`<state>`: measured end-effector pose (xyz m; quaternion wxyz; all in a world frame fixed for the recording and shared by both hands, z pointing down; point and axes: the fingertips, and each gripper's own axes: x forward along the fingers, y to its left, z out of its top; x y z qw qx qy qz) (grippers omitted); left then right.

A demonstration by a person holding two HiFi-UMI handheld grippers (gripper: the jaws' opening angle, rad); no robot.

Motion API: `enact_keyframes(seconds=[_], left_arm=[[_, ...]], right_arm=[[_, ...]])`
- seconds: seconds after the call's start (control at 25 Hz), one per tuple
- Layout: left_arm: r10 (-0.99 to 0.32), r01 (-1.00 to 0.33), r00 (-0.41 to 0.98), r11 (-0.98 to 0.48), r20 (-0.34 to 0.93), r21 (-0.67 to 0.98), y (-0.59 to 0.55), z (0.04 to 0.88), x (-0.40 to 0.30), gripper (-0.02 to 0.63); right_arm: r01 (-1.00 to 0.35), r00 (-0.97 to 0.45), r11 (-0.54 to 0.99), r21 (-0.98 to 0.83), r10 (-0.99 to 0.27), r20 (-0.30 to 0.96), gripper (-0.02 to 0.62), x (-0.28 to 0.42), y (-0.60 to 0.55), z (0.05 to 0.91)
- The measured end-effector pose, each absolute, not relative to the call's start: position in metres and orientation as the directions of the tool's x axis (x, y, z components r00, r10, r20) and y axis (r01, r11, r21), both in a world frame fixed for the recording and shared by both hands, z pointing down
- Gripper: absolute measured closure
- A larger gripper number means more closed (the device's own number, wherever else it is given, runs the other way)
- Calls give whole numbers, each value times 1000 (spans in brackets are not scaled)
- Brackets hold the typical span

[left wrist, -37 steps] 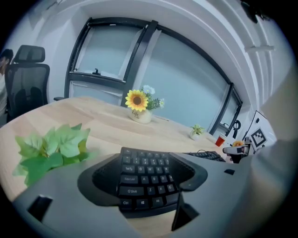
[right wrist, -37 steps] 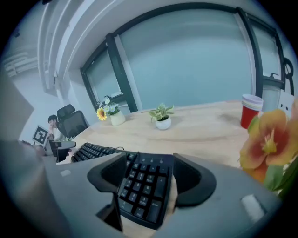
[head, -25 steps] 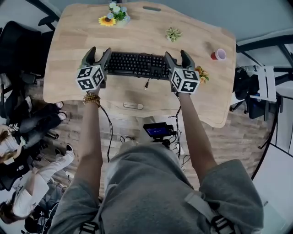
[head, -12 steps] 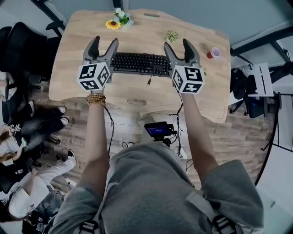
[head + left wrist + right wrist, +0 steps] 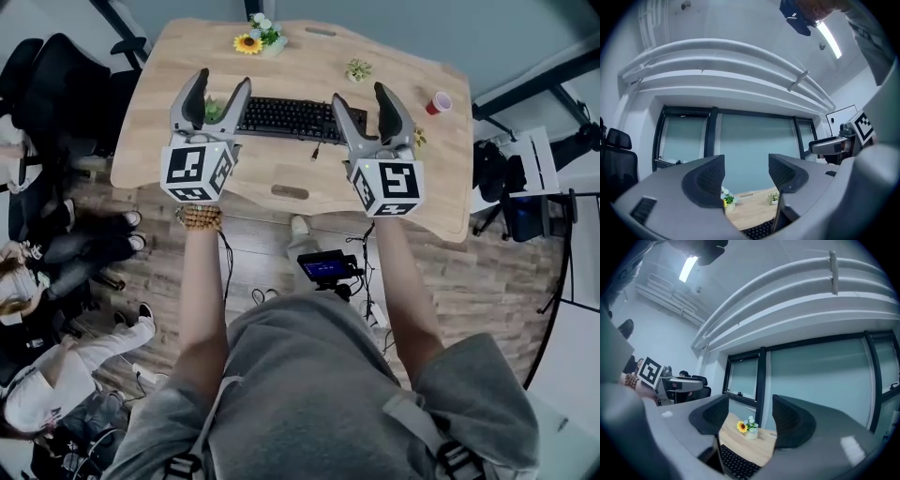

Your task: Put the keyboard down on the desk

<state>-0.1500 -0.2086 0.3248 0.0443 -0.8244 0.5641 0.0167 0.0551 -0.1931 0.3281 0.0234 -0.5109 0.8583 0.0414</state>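
The black keyboard (image 5: 286, 119) lies flat on the wooden desk (image 5: 150, 141), its cable trailing off the near edge. Both grippers hang above the desk's near edge, apart from the keyboard. My left gripper (image 5: 217, 96) is open, over the keyboard's left end, with nothing between its fingers. My right gripper (image 5: 368, 105) is over the right end; its jaws are closing a little and hold nothing. In the left gripper view the jaws (image 5: 746, 176) frame the far window, with the keyboard (image 5: 759, 229) low. The right gripper view shows its empty jaws (image 5: 745, 416) above the keyboard (image 5: 738, 465).
A sunflower vase (image 5: 255, 40) stands at the desk's far edge, a small green plant (image 5: 357, 69) at the far right, a red cup (image 5: 439, 102) near the right edge. Black chairs (image 5: 56, 84) and seated people are left of the desk. A small screen (image 5: 325, 268) sits below the desk edge.
Both grippers have drawn back from the keyboard's two ends and risen toward the head camera. The keyboard stays on the desk.
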Motion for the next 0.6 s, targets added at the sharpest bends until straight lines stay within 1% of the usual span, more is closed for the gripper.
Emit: enact_keyframes(seconds=[0.08, 0.16, 0.24, 0.28, 0.32, 0.36, 0.48, 0.52, 0.6], left_arm=[[-926, -931, 363, -357, -99, -74, -184, 320, -148, 324], [-927, -933, 356, -348, -114, -89, -160, 318, -147, 356], [-929, -936, 348, -338, -129, -96, -137, 319, -146, 390], [-929, -938, 343, -332, -137, -96, -125, 320, -146, 414], [-930, -941, 337, -326, -144, -94, -113, 321, -147, 451], [-931, -942, 333, -322, -147, -91, -101, 323, -147, 490], [-935, -945, 325, -316, -141, -87, -70, 330, -146, 567], [-937, -946, 322, -313, -134, -85, -61, 332, -146, 581], [-942, -949, 314, -306, -117, -81, -44, 339, -147, 591]], right_arm=[[-877, -481, 478, 51, -870, -110, 308, 49, -172, 321], [-877, -480, 476, 60, -867, -137, 339, 43, -151, 317], [-876, -482, 477, 68, -864, -148, 351, 36, -129, 316], [-875, -484, 479, 71, -863, -146, 356, 33, -119, 318], [-874, -485, 480, 72, -863, -140, 361, 30, -108, 321], [-875, -484, 478, 74, -865, -132, 375, 28, -98, 325], [-881, -473, 466, 86, -874, -107, 426, 21, -69, 336], [-882, -469, 462, 88, -878, -98, 444, 20, -60, 341], [-886, -463, 456, 89, -883, -80, 482, 17, -41, 349]])
